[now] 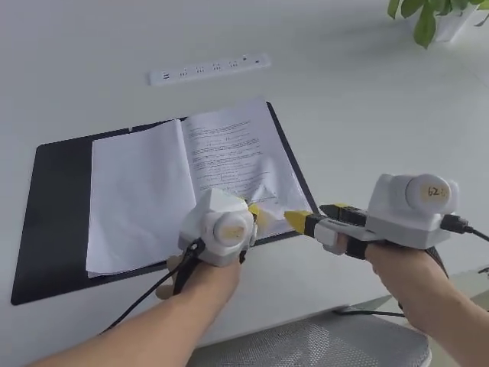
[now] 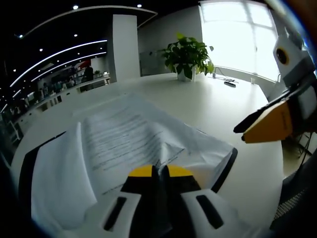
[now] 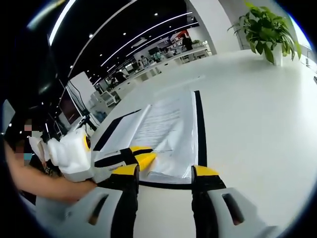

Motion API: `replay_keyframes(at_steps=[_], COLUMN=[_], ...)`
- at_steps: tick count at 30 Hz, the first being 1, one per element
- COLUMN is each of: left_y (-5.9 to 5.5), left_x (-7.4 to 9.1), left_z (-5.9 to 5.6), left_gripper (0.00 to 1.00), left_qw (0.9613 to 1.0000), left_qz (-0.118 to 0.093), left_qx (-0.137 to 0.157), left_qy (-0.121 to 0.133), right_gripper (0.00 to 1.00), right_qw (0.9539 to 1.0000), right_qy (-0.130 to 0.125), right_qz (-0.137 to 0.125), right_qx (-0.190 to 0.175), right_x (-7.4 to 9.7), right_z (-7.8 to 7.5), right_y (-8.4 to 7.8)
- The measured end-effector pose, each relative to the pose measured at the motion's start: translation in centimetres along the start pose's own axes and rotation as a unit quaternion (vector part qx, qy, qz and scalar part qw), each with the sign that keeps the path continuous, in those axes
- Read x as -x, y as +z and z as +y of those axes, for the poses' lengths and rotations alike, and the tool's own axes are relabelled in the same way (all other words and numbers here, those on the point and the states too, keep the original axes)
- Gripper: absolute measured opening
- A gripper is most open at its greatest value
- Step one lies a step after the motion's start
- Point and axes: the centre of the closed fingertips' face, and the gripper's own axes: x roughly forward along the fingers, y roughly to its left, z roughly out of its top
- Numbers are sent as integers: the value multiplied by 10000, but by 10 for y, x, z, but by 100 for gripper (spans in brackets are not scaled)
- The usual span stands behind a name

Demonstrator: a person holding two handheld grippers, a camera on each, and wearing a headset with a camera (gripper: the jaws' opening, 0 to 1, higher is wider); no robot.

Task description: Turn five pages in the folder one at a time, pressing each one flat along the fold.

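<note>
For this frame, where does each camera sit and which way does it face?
Head view: above the near table edge, looking down at the folder; both forearms, left gripper and right gripper show.
Left gripper view: on the left gripper, low over the folder, facing along the page towards a plant; own jaws shut on the page's corner.
Right gripper view: on the right gripper, by the folder's near right corner, facing it; own jaws open.
Shared: each gripper view shows the other gripper.
</note>
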Motion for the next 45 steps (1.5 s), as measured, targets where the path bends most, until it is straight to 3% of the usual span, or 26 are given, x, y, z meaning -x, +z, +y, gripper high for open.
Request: replay_keyframes(at_steps=[7,24,30,37,45], left_y=[0,0,0,0,0], left_x=[0,-1,-1,0,0], left_z=[1,1,1,0,0], left_gripper=[5,6,6,6,6], left_qw=[10000,10000,10000,10000,10000], left_qz=[18,7,-2,1,11], left_qx=[-13,9,-3,-5,3], left_qy=[-7,-1,-4,-5,-11], right_gripper=[36,31,25,5,0], right_qw=[9997,9985,9989,9991,9989], right_qy=[8,-10,-103,-232,-239], right_qz=[98,159,174,183,239], right_qx=[-225,-528,-429,-307,-318], right_x=[-11,-14,-14,-13,-15], right_z=[-4,-10,-14,-21,-20], right_y=[-6,-13,-13,-13,-14])
